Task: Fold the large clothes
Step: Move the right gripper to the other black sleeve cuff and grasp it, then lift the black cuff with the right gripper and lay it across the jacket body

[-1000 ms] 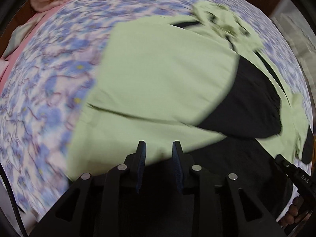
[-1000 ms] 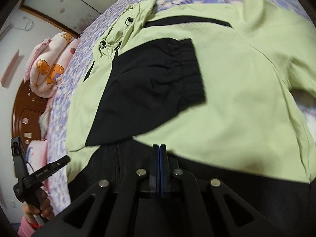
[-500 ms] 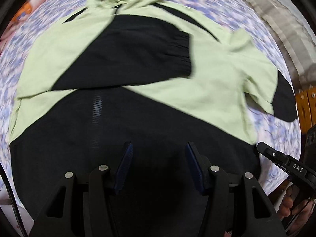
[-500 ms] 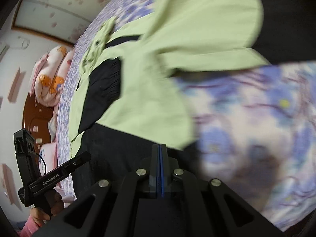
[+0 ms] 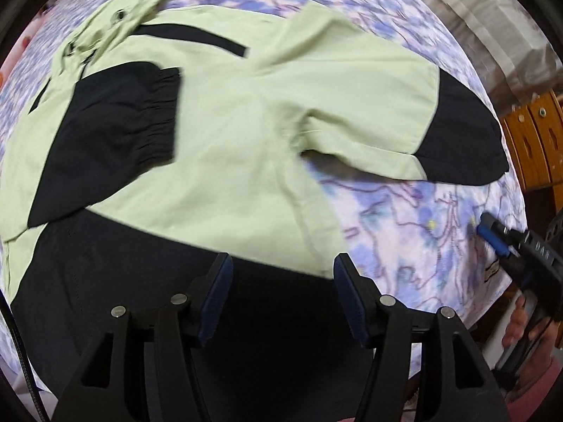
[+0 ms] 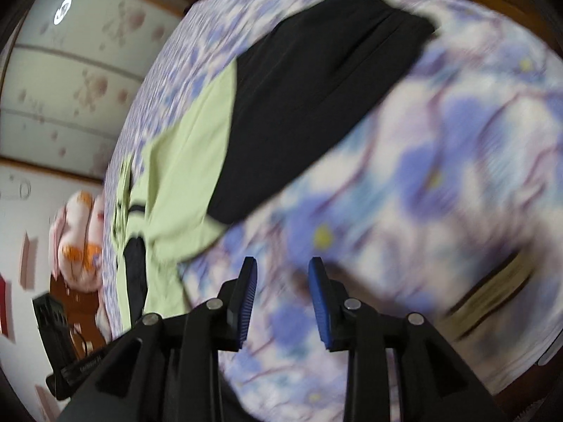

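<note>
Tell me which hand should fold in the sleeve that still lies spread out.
Probably the right. Its tool, jaws opening and empty, hovers over the floral bedsheet just short of the outstretched green sleeve's black cuff. The left tool, also opening, hangs over the jacket's black hem.

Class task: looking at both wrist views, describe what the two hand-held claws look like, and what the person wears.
Both the left claw and right claw are black, with blue ribbed pads and silver rivets. A black cable runs beside the left one. The right claw's handle bears white lettering. A pink sleeve shows.
</note>
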